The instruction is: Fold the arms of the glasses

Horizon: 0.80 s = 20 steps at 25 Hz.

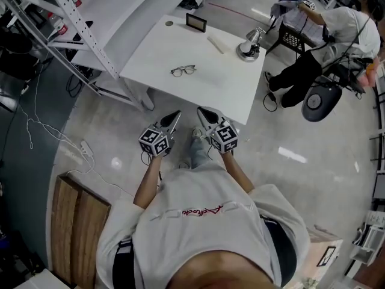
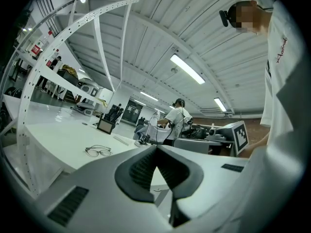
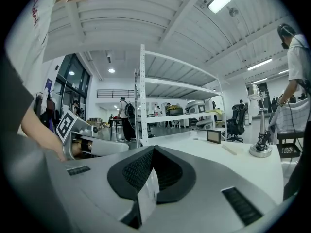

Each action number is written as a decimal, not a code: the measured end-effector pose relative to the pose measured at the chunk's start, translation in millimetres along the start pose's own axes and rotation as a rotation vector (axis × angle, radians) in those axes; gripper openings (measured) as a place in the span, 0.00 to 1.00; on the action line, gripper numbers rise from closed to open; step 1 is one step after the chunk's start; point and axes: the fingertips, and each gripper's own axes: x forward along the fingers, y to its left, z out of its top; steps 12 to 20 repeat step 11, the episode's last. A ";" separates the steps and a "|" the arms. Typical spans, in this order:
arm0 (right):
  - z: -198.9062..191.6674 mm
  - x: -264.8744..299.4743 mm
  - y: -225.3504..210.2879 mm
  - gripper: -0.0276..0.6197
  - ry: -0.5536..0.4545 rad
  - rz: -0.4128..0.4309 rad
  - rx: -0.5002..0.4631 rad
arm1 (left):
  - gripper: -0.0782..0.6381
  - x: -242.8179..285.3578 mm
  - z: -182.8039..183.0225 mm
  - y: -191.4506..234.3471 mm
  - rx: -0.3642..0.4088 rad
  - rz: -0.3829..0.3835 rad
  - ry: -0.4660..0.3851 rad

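The thin, dark-rimmed wire glasses [image 1: 183, 71] lie mid-way across the white table [image 1: 204, 92], well beyond both tongs. They look light, springy and fragile, so each arm is best pinched gently near its tip. The left tongs [image 1: 175, 115] and right tongs [image 1: 202, 111] are pressed together, empty.

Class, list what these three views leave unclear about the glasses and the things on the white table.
- Glasses: too small in the head view and left gripper view to tell whether the arms are folded.
- Right gripper view: no glasses show; the right gripper itself may hide them.
- Dark frame: its content is too small in every view.
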 end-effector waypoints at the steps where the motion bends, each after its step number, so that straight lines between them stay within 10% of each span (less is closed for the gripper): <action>1: 1.0 -0.4 -0.3 0.06 -0.002 -0.002 0.000 | 0.15 0.5 1.7 -1.7 0.003 -0.003 0.001; 20: 1.5 -2.7 2.7 0.06 0.001 -0.001 -0.010 | 0.15 1.1 3.4 -5.8 0.010 -0.001 -0.012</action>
